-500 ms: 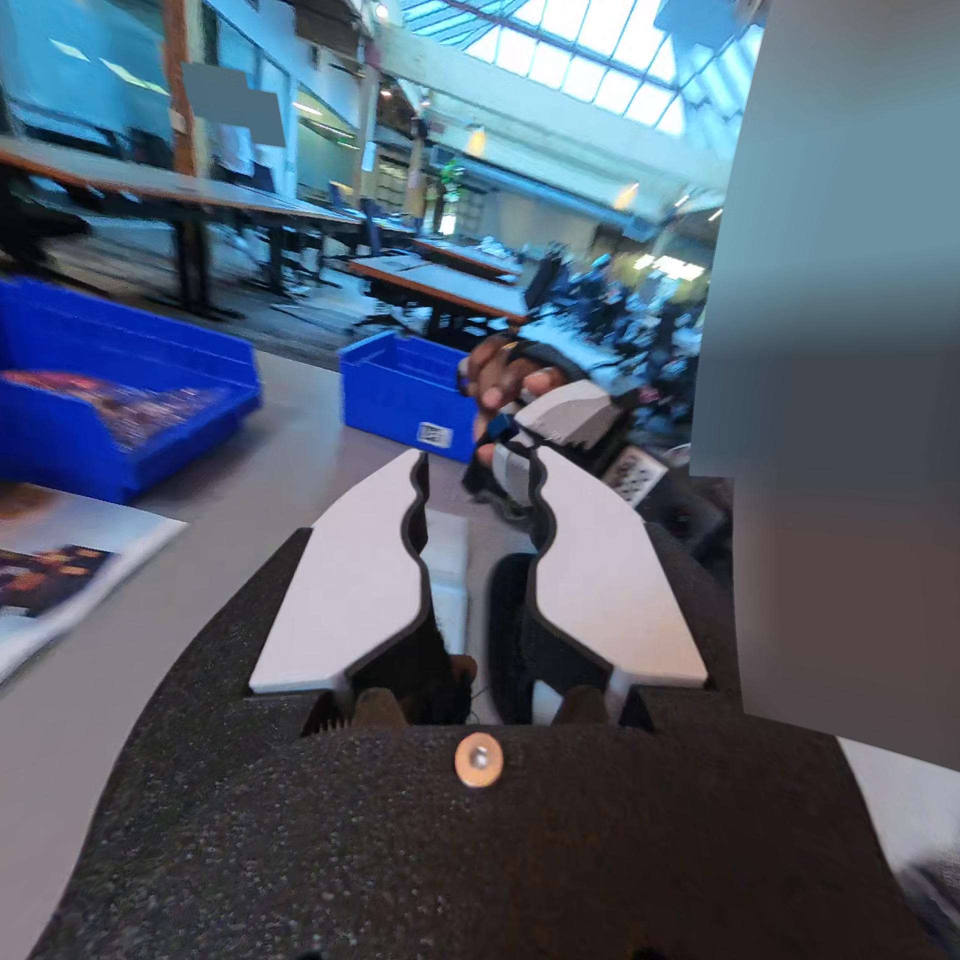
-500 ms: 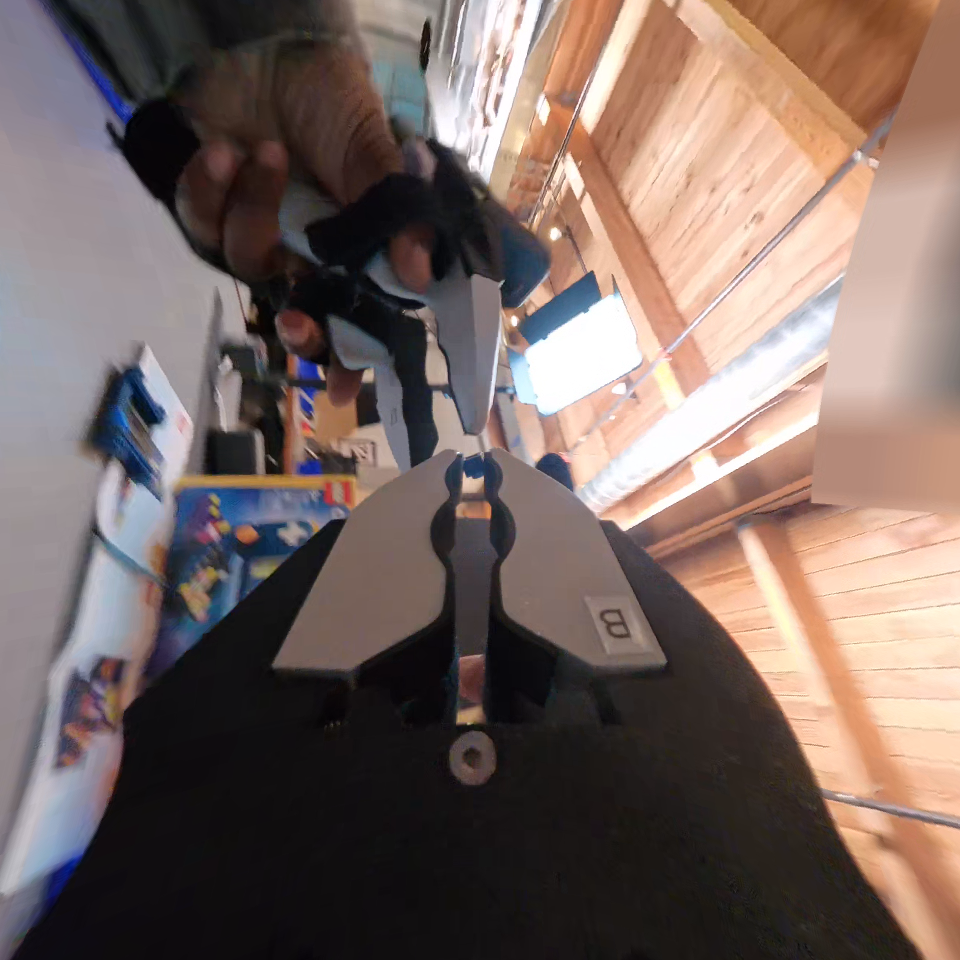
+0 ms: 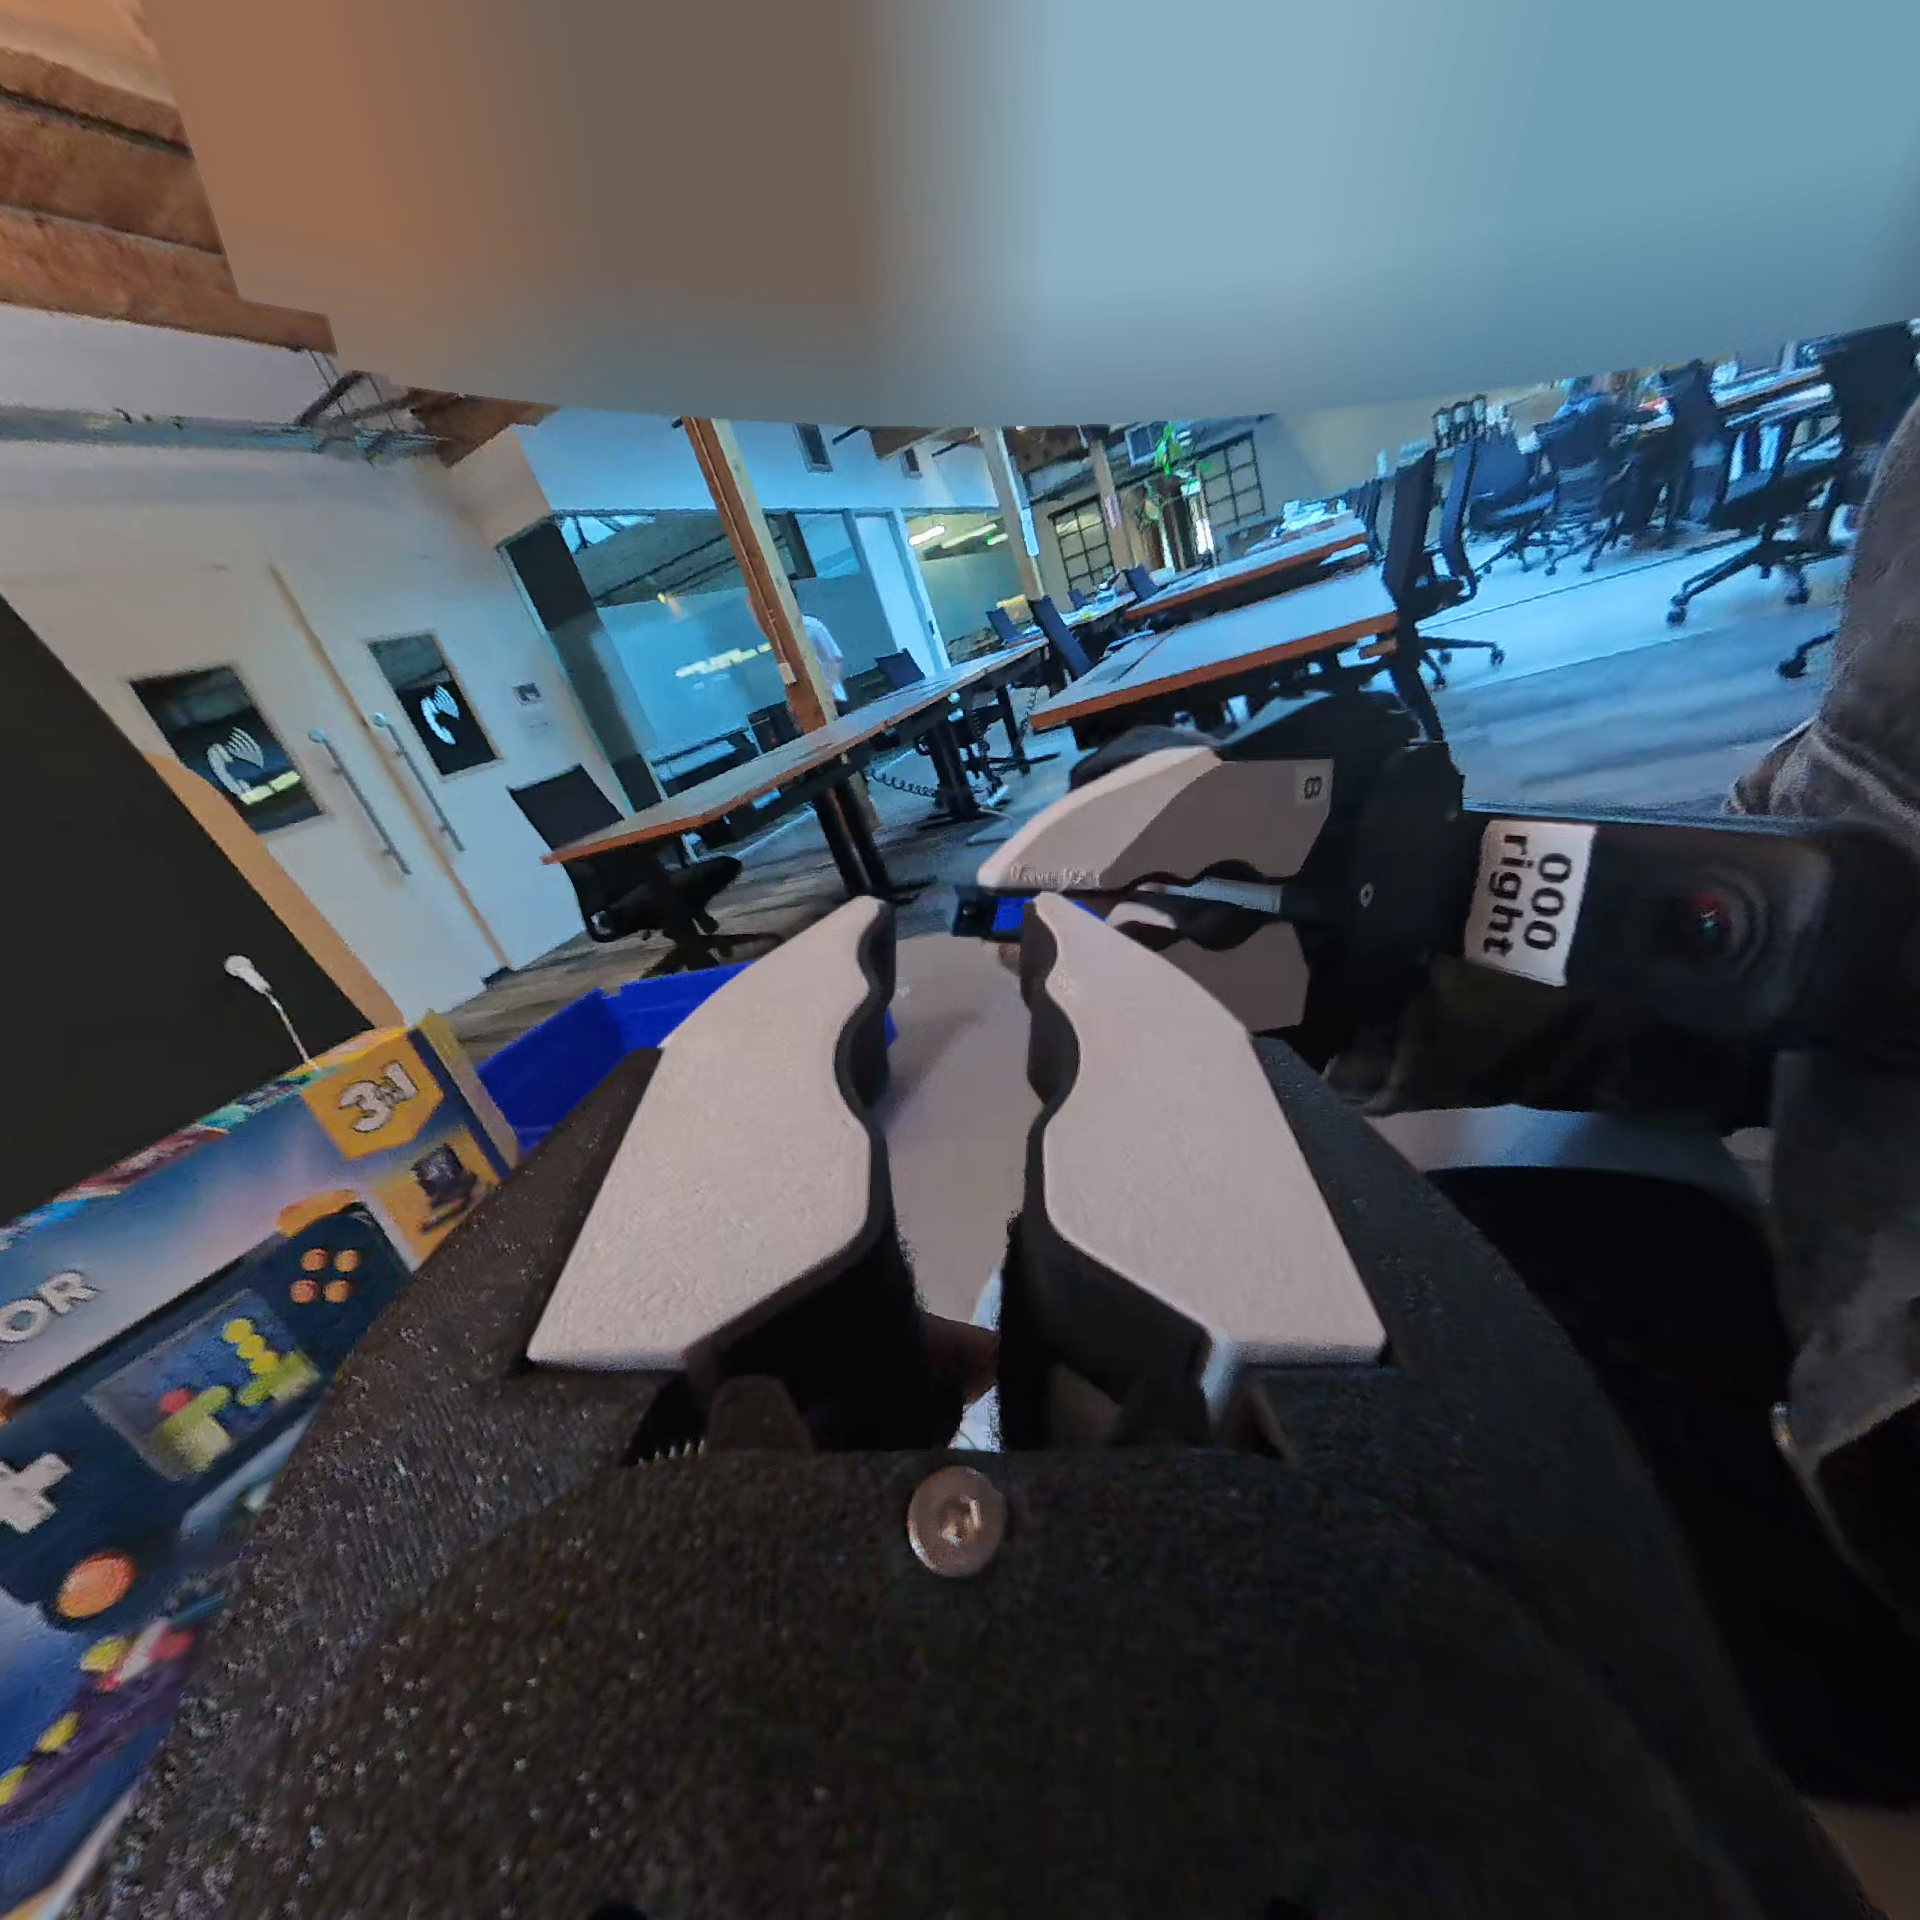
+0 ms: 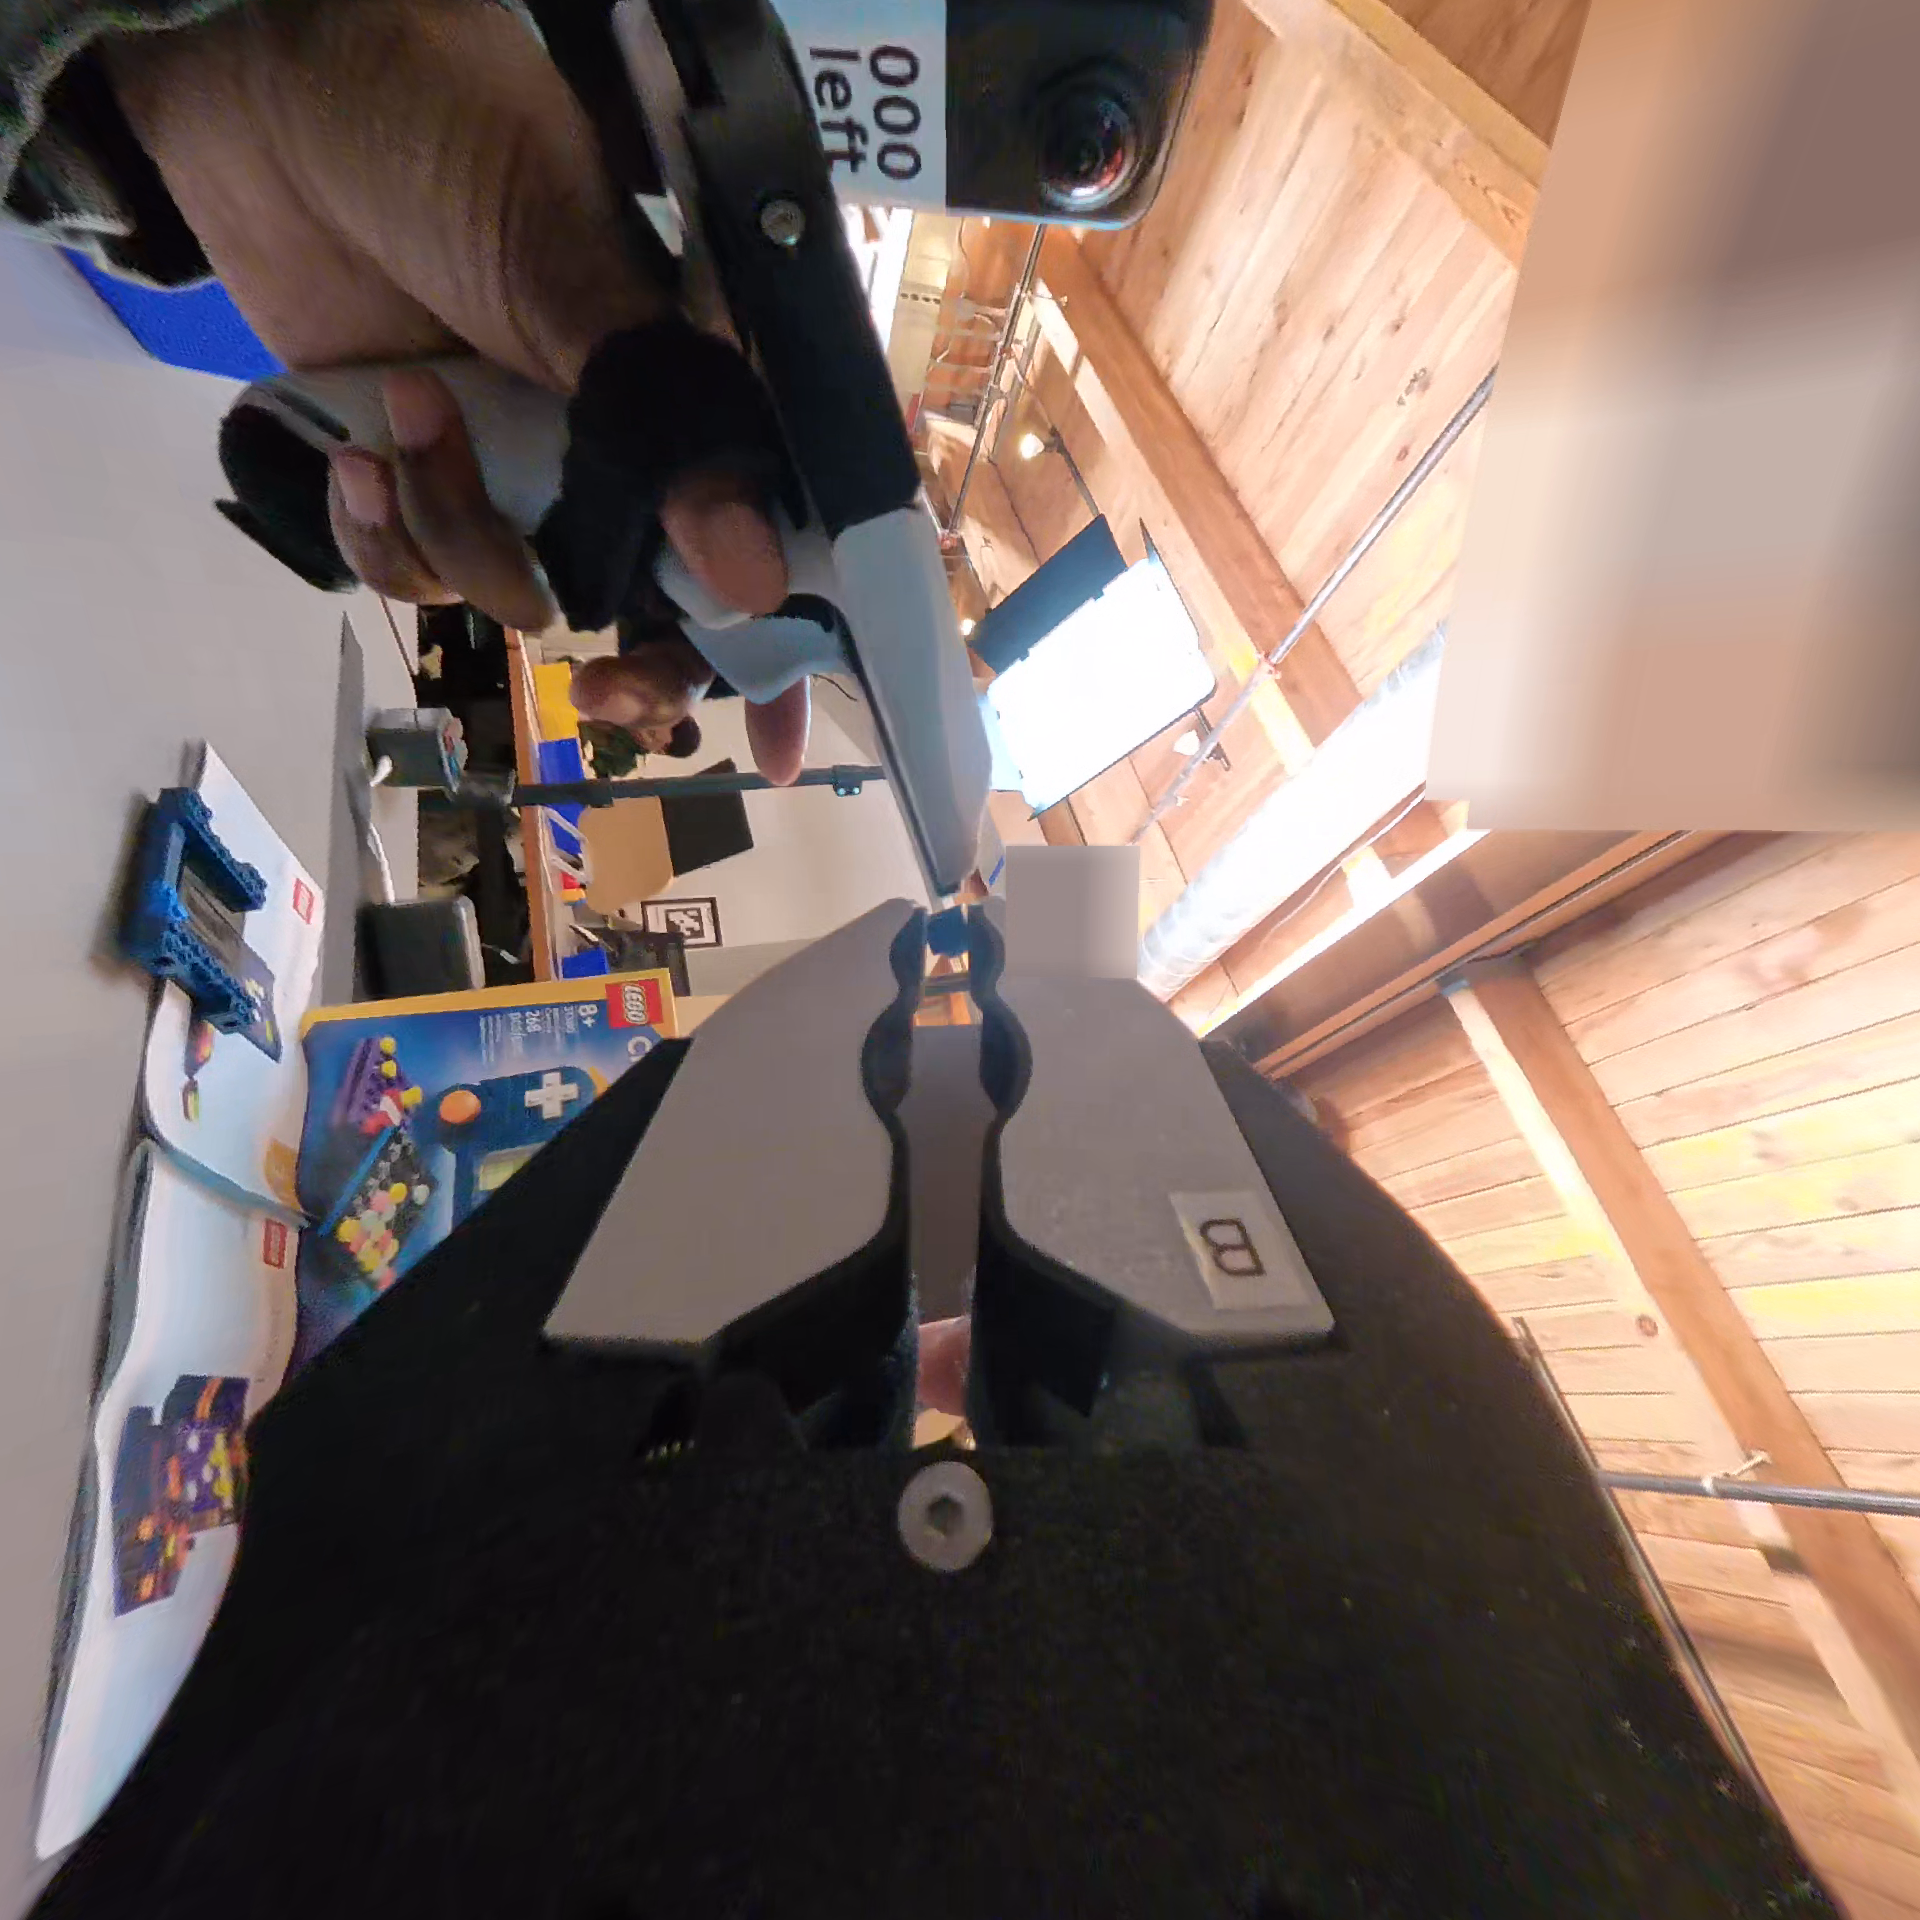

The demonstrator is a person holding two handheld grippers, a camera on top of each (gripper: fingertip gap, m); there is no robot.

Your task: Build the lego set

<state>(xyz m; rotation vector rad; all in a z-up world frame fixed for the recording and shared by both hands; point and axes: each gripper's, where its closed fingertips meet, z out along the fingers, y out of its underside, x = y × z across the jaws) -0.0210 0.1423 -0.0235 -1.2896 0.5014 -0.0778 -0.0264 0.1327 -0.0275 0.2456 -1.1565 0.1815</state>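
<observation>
Far left in the right wrist view, a half-built blue brick model (image 4: 203,914) lies on an open instruction booklet (image 4: 197,1299) on the grey tabletop (image 4: 62,623). Beside it stands the colourful toy box (image 4: 436,1091). A blue bin (image 3: 582,1049) sits just behind that box in the left wrist view. Moving to the middle, the left tongs (image 3: 956,925) stand partly spread, nothing pinched between them, their right tip just beside a small blue brick (image 3: 1003,914). On the right, the right tongs (image 3: 1039,894) come in sideways, pressed together on that brick, up in the air above the tabletop. A hand (image 4: 436,312) grips the left tool's handle.
</observation>
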